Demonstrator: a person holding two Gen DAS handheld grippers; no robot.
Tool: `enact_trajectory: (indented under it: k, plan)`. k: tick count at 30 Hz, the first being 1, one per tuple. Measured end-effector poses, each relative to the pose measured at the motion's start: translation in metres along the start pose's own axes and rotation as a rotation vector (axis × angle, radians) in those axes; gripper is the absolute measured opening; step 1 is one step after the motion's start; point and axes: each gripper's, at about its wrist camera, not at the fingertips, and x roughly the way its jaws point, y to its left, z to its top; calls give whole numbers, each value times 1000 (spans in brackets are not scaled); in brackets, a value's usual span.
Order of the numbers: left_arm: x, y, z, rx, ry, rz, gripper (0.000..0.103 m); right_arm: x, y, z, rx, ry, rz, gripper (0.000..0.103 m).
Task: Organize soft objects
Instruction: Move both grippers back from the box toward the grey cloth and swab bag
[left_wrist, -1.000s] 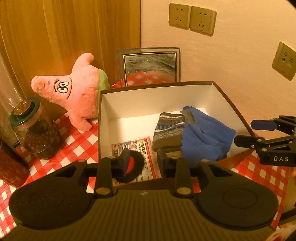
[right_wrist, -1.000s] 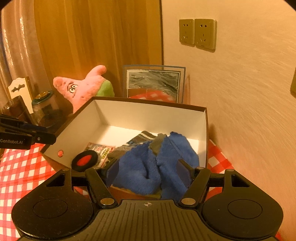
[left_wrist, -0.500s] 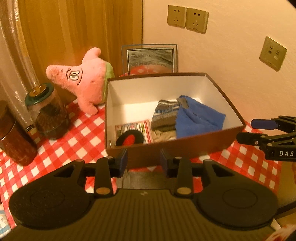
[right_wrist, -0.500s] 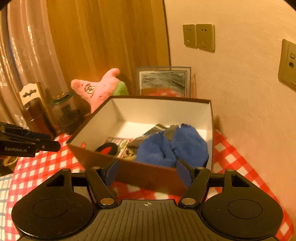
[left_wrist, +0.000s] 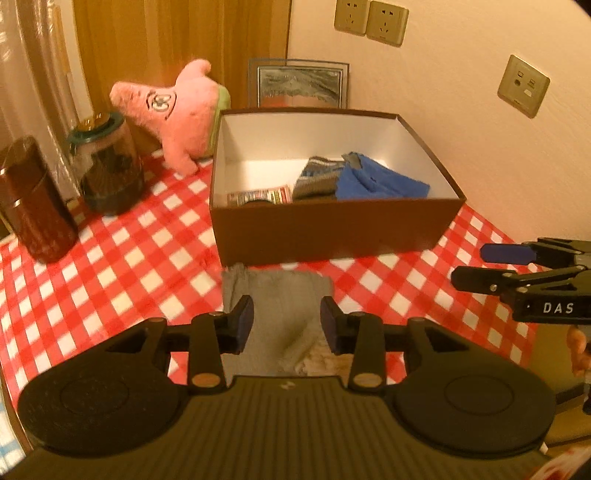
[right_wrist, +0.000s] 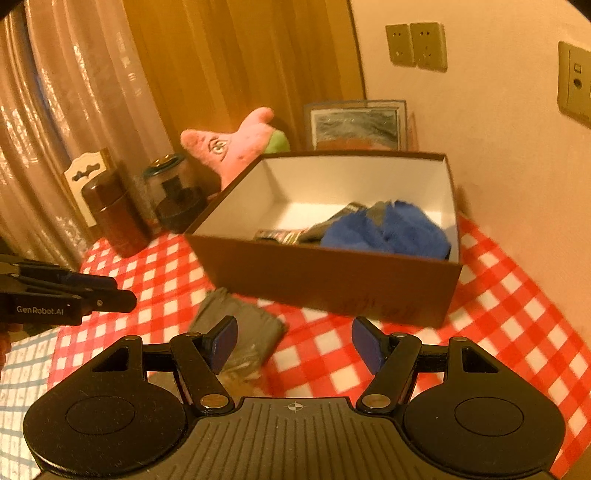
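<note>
We see the left gripper (left_wrist: 286, 320) above a grey folded cloth (left_wrist: 277, 295) that lies on the checked tabletop (left_wrist: 122, 266) just before the near wall of the brown box (left_wrist: 332, 232); its jaws, which have just been opening, stand moderately apart and empty, the cloth lying below the gap, untouched; the right gripper (right_wrist: 293, 343) has its jaws wide and empty, the same cloth (right_wrist: 240, 321) beneath its left finger; inside the box lie a blue cloth (left_wrist: 384, 182) and a striped knit (left_wrist: 317, 177); a pink plush star (left_wrist: 173, 110) stands at the tabletop's far edge, beside the box's left wall.
</note>
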Motion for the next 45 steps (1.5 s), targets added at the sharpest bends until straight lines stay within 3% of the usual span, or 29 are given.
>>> enact_trajectory:
  k: [23, 45]
  plan:
    - [-1, 8, -79, -97, 129, 34, 38, 18, 49, -64, -84, 137, 81, 69]
    - [36, 6, -92, -109, 208, 44, 39, 62, 59, -87, -227, 195, 68, 69]
